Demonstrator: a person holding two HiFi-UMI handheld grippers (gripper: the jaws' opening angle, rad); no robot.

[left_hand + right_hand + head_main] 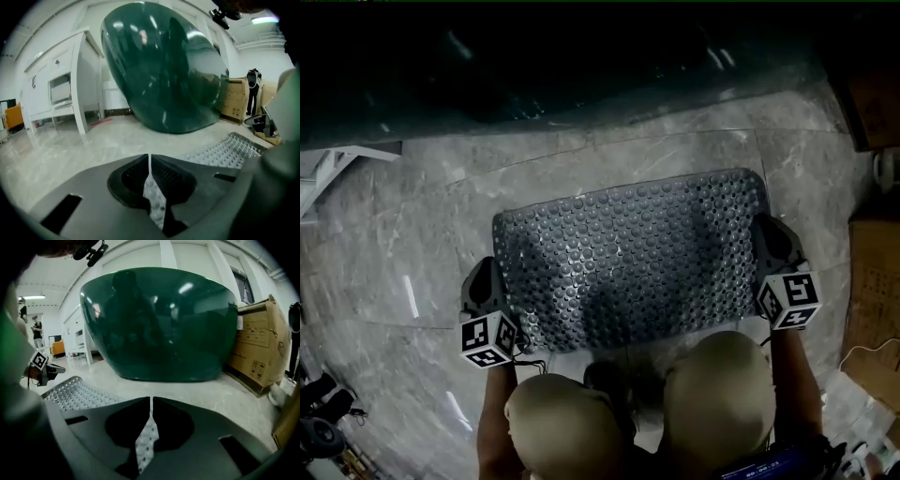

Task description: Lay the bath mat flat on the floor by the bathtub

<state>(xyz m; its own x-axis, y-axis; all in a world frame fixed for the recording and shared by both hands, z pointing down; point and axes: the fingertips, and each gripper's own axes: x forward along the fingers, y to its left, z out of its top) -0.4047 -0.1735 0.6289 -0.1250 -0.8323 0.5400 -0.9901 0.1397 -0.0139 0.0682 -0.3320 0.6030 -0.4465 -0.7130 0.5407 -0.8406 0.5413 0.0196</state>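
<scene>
A grey studded bath mat [633, 258] lies spread over the marble floor [412, 234] in front of the dark green bathtub [562, 56]. My left gripper [492, 291] is shut on the mat's near left edge; a strip of mat [153, 199] shows pinched between its jaws, with the rest of the mat [225, 150] to the right. My right gripper [776, 246] is shut on the mat's right edge, where a studded strip of the mat [145, 441] is clamped and more of the mat [77, 392] lies to the left. The bathtub [159, 324] stands close ahead.
A white cabinet [56, 89] stands left of the bathtub [164, 70]. Cardboard boxes [260, 341] sit on the right, also seen as boxes [874, 281] in the head view. The person's knees [712, 384] are just behind the mat.
</scene>
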